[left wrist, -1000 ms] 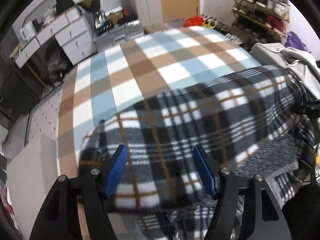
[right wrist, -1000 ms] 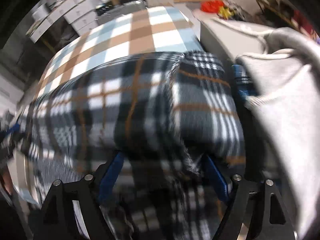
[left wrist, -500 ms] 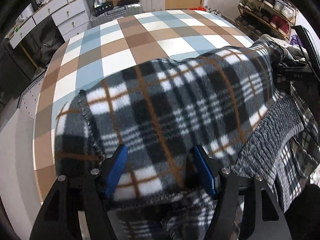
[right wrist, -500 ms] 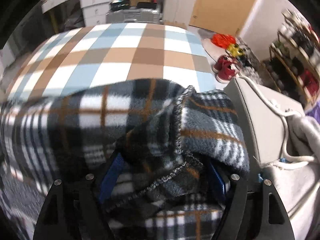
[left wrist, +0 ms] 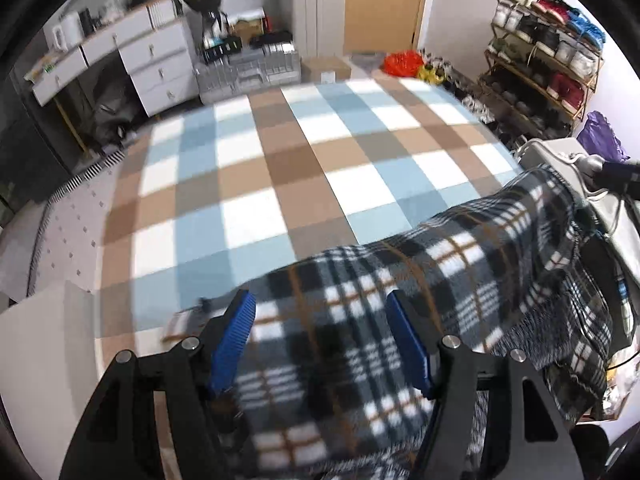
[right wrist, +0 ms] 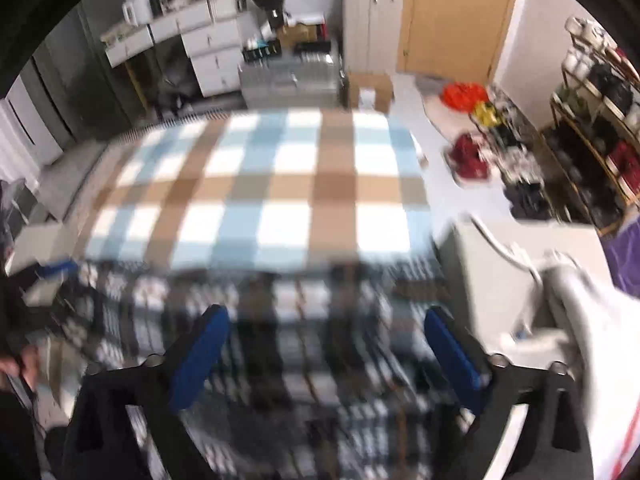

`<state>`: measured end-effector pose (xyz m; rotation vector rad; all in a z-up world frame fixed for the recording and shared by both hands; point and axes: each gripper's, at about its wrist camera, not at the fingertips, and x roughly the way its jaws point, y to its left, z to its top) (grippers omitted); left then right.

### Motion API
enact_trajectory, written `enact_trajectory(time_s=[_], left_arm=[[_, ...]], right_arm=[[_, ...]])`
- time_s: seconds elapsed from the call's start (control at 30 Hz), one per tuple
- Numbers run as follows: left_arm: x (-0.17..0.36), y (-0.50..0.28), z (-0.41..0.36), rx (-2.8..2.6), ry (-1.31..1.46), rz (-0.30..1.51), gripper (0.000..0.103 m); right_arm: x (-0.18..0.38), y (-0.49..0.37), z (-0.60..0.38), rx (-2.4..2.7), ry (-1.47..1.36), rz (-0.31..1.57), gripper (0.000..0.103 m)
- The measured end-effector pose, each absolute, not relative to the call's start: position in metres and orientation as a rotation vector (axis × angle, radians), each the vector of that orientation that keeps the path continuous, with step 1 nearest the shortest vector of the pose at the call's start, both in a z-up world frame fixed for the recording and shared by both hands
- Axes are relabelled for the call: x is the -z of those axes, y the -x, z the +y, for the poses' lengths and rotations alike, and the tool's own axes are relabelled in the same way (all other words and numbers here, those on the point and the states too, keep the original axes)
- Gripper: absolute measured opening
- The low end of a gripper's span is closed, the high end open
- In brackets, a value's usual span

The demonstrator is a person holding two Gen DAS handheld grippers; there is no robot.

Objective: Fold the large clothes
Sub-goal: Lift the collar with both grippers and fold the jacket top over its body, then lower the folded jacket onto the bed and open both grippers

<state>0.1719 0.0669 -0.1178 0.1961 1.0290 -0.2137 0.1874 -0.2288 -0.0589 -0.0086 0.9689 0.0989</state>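
I had both hand-held grippers, left (left wrist: 320,334) and right (right wrist: 326,350), spread wide, gripping nothing, over the plaid garment (left wrist: 400,300); I judged smoothing it flat on the checked counter (left wrist: 280,168) mattered first.

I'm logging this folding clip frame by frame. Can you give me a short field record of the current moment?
garment: dark plaid fleece shirt, lying across the near edge of the bed
surface: bed with blue, brown and white checked cover
left hand-held gripper: jaws apart, fleece between them
right hand-held gripper: jaws wide apart over the fleece
beside the bed: grey hoodie
image quality: right view badly blurred
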Motion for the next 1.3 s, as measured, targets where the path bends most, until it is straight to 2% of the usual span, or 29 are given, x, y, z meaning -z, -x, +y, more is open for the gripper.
enact_trajectory(time_s=[0.17, 0.2, 0.27, 0.57, 0.67, 0.77, 1.0, 1.3], left_arm=[[0.163, -0.178, 0.071, 0.167, -0.214, 1.106, 0.064], [0.164, -0.176, 0.074, 0.168, -0.197, 1.099, 0.069], [0.168, -0.17, 0.087, 0.183, -0.14, 1.078, 0.072], [0.159, -0.148, 0.081, 0.166, -0.175, 1.093, 0.073], [0.176, -0.145, 0.078, 0.149, -0.246, 1.123, 0.073], [0.185, -0.143, 0.072, 0.142, -0.35, 1.071, 0.082], [0.188, -0.173, 0.076, 0.149, -0.426, 1.075, 0.102], [0.186, -0.236, 0.095, 0.141, -0.457, 1.101, 0.102]], right_arm=[[0.133, -0.234, -0.201, 0.006, 0.227, 1.093, 0.099], [0.157, -0.238, -0.204, 0.031, 0.255, 1.147, 0.099], [0.171, -0.231, -0.216, 0.012, 0.199, 1.145, 0.099], [0.158, -0.187, -0.226, -0.024, 0.27, 1.108, 0.1], [0.178, -0.19, -0.224, -0.021, 0.321, 1.191, 0.101], [0.19, -0.19, -0.224, -0.003, 0.296, 1.188, 0.103], [0.19, -0.209, -0.223, -0.024, 0.243, 1.183, 0.103], [0.187, -0.256, -0.207, -0.003, 0.189, 1.126, 0.103]])
